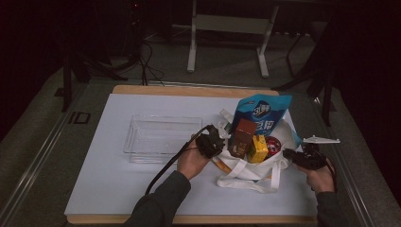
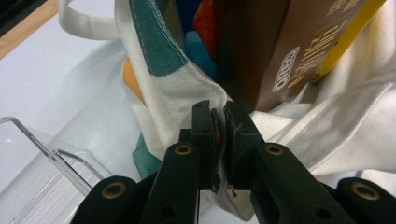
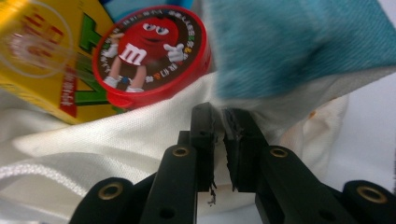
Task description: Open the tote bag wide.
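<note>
Tote bag (image 1: 250, 165) on white surface (image 1: 118, 179), full of snacks | left gripper (image 2: 218, 112) fingers pinch its left rim; right gripper (image 3: 219, 114) fingers pinch right rim | advice: pull both rims apart evenly, low, keeping brown box (image 1: 242, 137) upright.

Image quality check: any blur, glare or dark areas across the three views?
High view: room dark, light falls mainly on the white table; clear tray faint. Left gripper view: sharp on tote bag, brown box slightly soft. Right gripper view: yellow box and teal fabric blurred.
</note>
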A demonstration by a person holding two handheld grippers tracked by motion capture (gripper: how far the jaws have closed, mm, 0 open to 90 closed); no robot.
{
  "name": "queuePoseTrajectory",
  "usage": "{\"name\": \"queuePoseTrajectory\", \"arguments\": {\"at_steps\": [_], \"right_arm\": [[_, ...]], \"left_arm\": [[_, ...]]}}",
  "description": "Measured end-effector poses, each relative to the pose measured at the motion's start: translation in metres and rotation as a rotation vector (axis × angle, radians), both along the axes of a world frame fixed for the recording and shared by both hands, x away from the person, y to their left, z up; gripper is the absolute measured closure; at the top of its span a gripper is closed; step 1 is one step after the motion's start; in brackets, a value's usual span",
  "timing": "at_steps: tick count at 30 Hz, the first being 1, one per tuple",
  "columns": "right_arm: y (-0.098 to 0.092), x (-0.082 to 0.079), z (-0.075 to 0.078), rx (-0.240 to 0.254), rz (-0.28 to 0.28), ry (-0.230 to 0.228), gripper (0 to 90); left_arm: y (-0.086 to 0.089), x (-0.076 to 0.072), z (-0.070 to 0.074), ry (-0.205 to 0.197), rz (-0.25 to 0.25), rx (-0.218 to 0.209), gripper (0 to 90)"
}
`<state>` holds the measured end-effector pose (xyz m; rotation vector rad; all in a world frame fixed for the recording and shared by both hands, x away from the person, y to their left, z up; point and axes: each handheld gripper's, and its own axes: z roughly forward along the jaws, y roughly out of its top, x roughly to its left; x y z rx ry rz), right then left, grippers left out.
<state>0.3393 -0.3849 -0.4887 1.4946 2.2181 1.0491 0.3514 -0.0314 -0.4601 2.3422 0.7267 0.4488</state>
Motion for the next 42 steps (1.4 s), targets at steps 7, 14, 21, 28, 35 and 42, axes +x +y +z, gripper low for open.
{"name": "queuePoseTrajectory", "arguments": {"at_steps": [7, 14, 21, 28, 35, 42], "right_arm": [[-0.005, 0.003, -0.016, 0.024, -0.021, 0.049, 88.3], [-0.003, 0.0, -0.019, -0.109, -0.027, 0.077, 90.0], [-0.008, -0.007, -0.014, -0.095, -0.016, 0.034, 82.9], [-0.021, -0.022, 0.02, -0.048, -0.015, -0.083, 73.2], [-0.026, -0.023, 0.048, -0.045, -0.028, -0.167, 72.0], [-0.028, -0.022, 0.059, -0.035, -0.058, -0.212, 70.0]], "left_arm": [[-0.002, 0.0, -0.004, 0.002, 0.007, 0.053, 85.5], [-0.004, 0.0, -0.003, -0.026, 0.053, 0.141, 86.9], [0.002, 0.003, -0.001, 0.015, 0.045, 0.066, 84.6], [0.018, 0.005, 0.006, 0.045, 0.0, -0.032, 70.9], [0.024, 0.003, 0.017, 0.035, 0.002, -0.089, 65.4], [0.033, 0.004, 0.025, 0.018, 0.0, -0.13, 61.0]]}}
